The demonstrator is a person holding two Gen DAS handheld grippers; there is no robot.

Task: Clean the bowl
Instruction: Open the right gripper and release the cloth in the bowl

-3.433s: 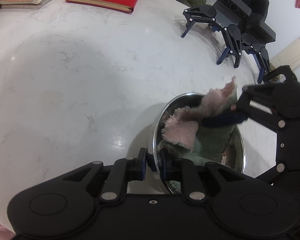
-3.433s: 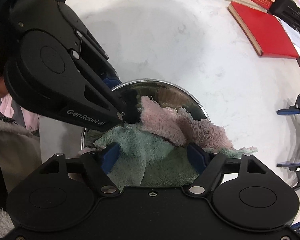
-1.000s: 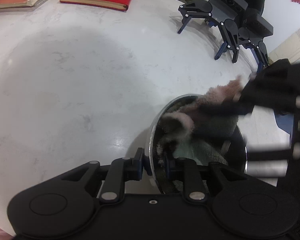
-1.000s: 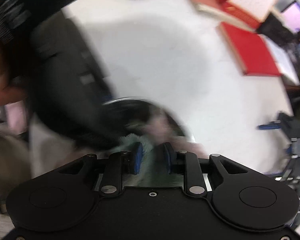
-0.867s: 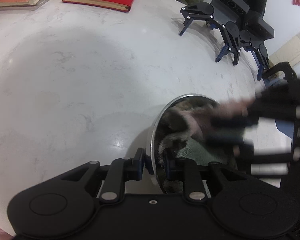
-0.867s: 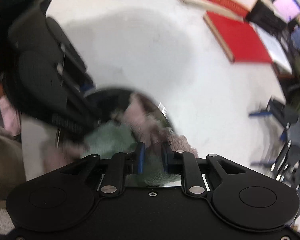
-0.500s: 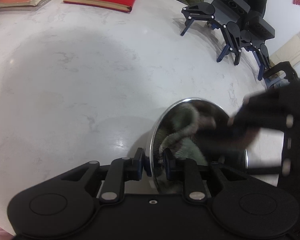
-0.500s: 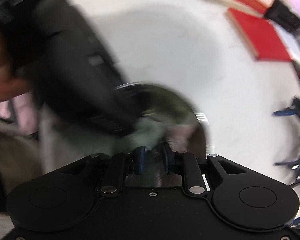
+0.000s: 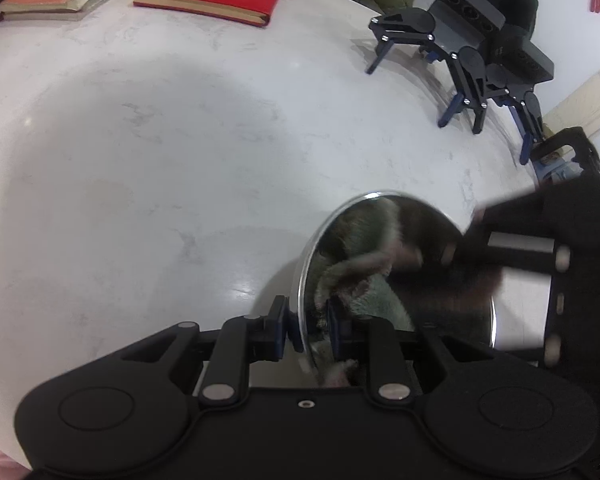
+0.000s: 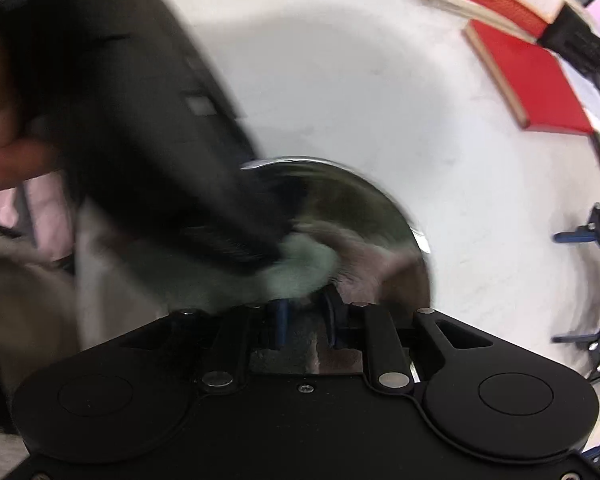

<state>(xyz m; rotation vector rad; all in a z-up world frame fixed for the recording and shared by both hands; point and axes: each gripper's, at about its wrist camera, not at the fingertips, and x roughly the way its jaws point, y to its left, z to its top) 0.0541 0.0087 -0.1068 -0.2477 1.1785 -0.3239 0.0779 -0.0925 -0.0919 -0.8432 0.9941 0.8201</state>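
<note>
Round, shiny steel bowl (image 9: 392,216) on the white marble table (image 9: 140,160): left gripper (image 9: 309,320) pinches its thin, slippery, rigid rim, right gripper (image 10: 305,316), jaws opening, clasps the soft pink-green cloth (image 10: 300,268) inside.

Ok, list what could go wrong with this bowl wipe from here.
1. The left tool pinches only the thin rim of the steel bowl, and its jaws are opening; the tilted bowl may slip or drop flat.
2. The right tool grips the cloth while its jaws are opening, so the cloth could pull free mid-wipe.
3. The blur suggests fast wiping, so the two tools might knock together inside the bowl.
</note>
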